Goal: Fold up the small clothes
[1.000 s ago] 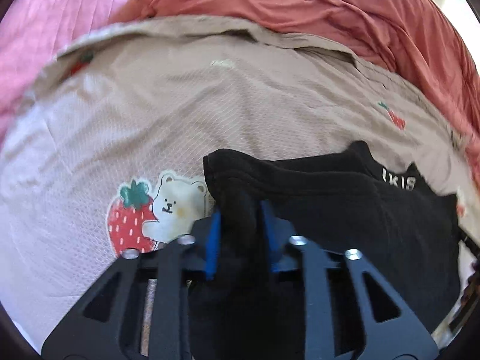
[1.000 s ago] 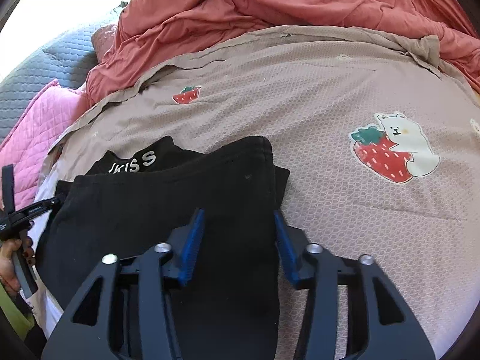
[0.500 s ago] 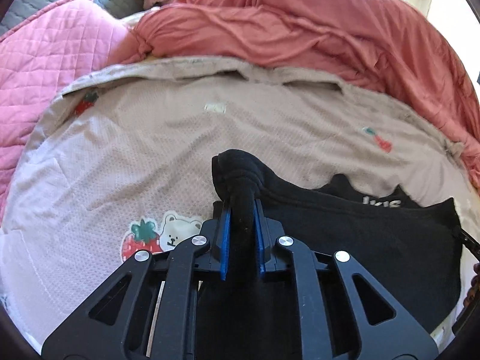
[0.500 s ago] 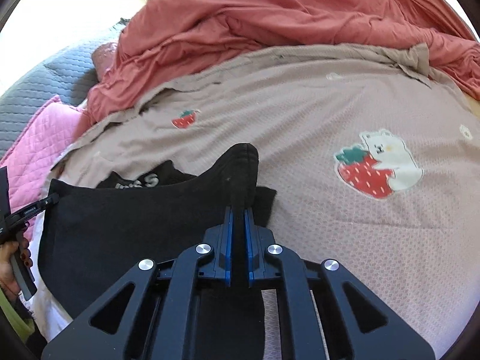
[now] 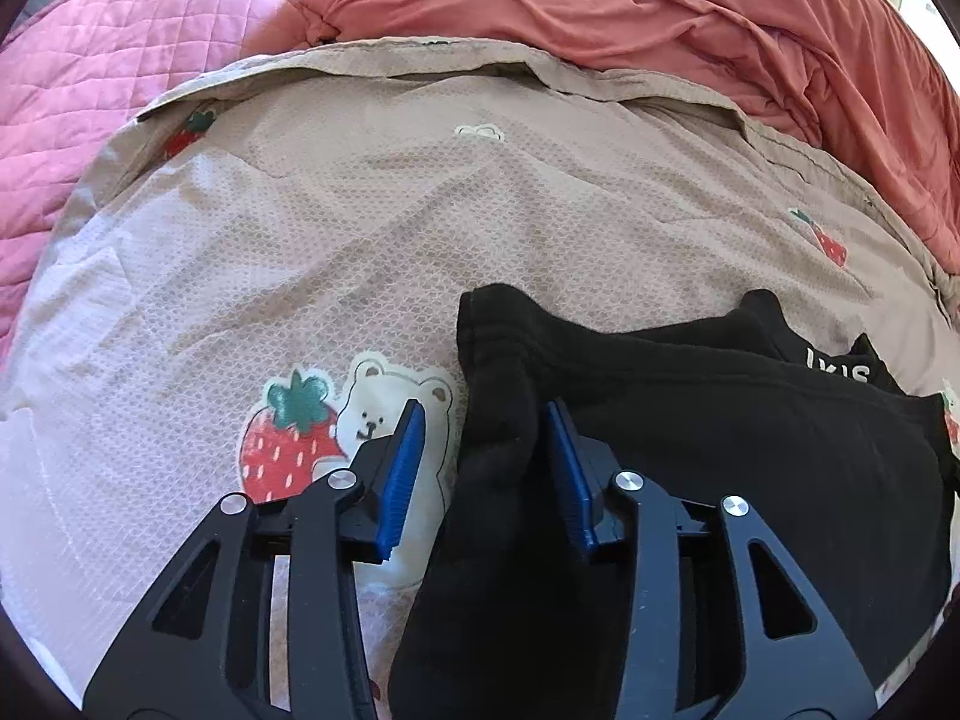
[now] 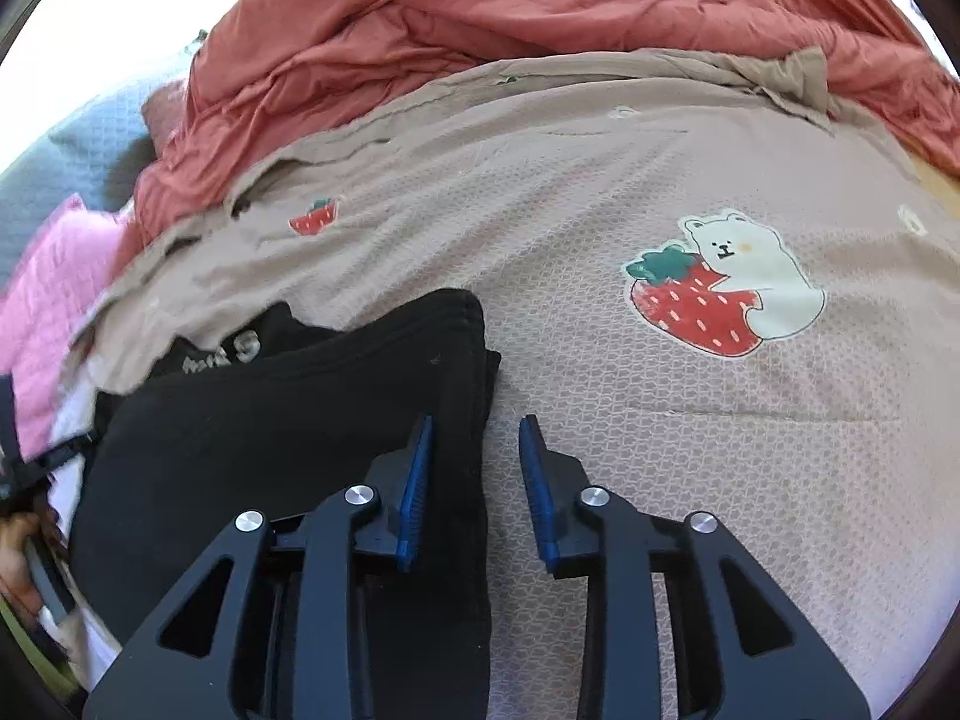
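Now both grippers, left and right, are spreading their fingers apart, releasing the black garment folded on the bed.

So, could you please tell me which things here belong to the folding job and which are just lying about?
Belongs to the job:
- black garment
- left tongs, open astride its edge
- right tongs, open

Just lying about:
- strawberry-bear blanket underneath
- red duvet
- pink quilt
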